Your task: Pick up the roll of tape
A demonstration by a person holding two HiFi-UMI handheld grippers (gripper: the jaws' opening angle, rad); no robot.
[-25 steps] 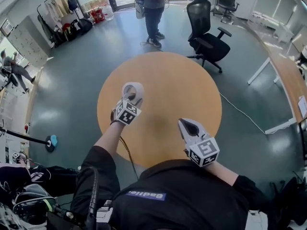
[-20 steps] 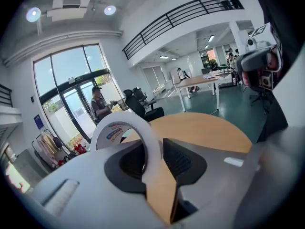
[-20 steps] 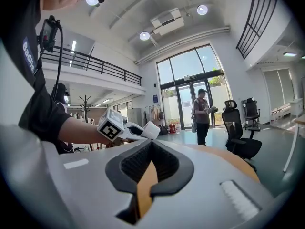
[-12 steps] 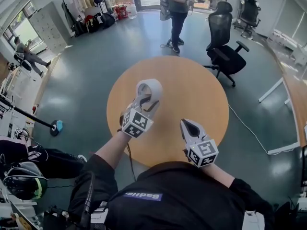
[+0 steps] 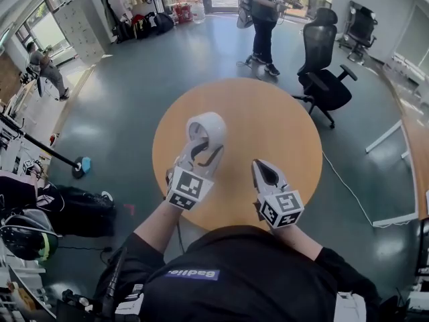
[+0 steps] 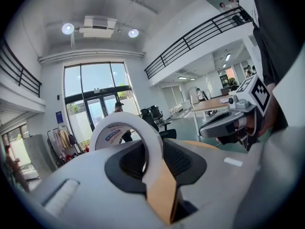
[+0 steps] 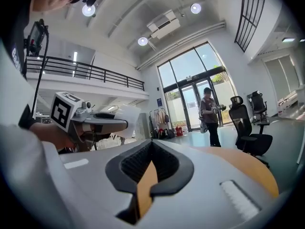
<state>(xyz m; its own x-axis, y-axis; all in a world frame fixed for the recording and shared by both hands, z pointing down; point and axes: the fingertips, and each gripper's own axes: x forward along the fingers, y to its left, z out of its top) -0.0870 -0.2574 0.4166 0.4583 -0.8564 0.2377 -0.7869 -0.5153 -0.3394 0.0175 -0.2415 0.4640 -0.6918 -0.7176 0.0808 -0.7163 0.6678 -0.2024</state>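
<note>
We hold the roll of tape [image 5: 216,122] in the left gripper [image 5: 201,150], fingers clamped across its band, above the round desk [image 5: 268,113]. The right gripper [image 5: 261,169] sits at near right, fingers together and empty. We judge the lift done, so the next move calls only for a steady grip.

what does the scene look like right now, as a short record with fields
held item: roll of tape, white, on edge between the jaws, up off the table
left gripper: shut on the roll's band
right gripper: jaws together, nothing in them, over the table's near side
table: round, wooden top
background: person standing beyond the table, black office chair beside it
</note>
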